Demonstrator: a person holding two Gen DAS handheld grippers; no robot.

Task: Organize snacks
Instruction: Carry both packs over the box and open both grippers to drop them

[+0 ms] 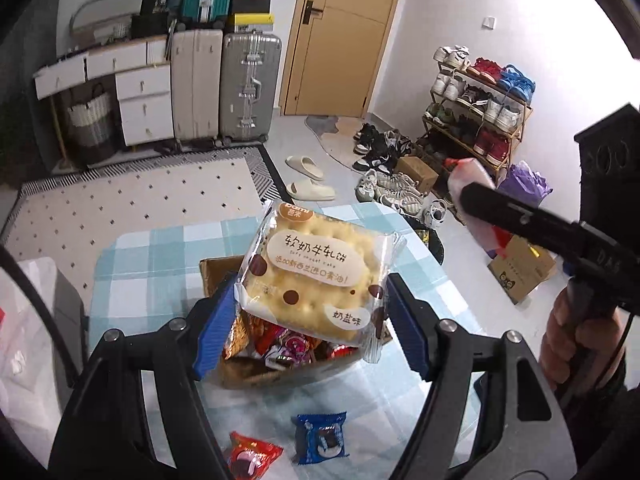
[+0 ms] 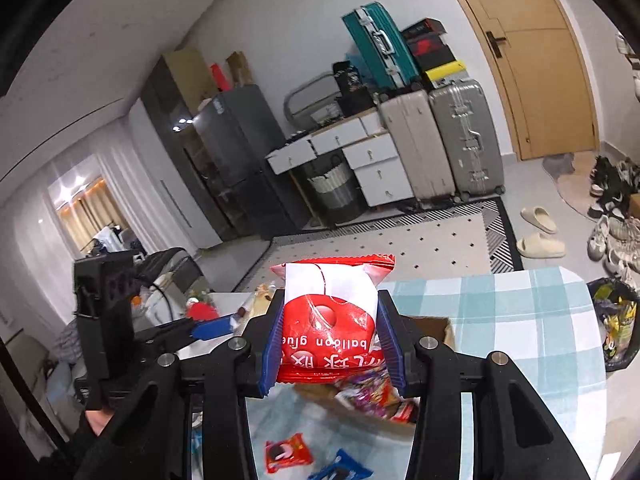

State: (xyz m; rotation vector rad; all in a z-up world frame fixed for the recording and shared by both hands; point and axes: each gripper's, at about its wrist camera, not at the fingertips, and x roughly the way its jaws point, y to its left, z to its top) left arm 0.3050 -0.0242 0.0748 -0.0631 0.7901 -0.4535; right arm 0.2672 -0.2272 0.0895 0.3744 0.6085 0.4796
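left claw (image 1: pixel 310 312) pinches a soft nougat biscuit pack (image 1: pixel 316 276) by its side edges, held up over the cardboard box (image 1: pixel 240 376) of mixed snacks. right claw (image 2: pixel 330 344) pinches a red-and-white balloon glue packet (image 2: pixel 330 312), also above the box.

risks, as judged:
- biscuit pack is gripped on slippery film near its seams; a tilt could let it slide out and drop beside the box.
- squeezing harder could crack the biscuit.
- both claws are near each other over one small box; they could knock together on release.
- a blue cookie packet (image 1: pixel 320 438) and a red cookie packet (image 1: pixel 252 454) lie loose on the counter near the front; a sweep could push them off.

counter (image 1: pixel 148 256) wears a blue-and-white check cloth. room: patterned rug (image 1: pixel 140 188), suitcases (image 1: pixel 250 88), wooden door (image 1: pixel 340 36), crowded shoe rack (image 1: pixel 476 116), slippers (image 1: pixel 308 178) on the floor.
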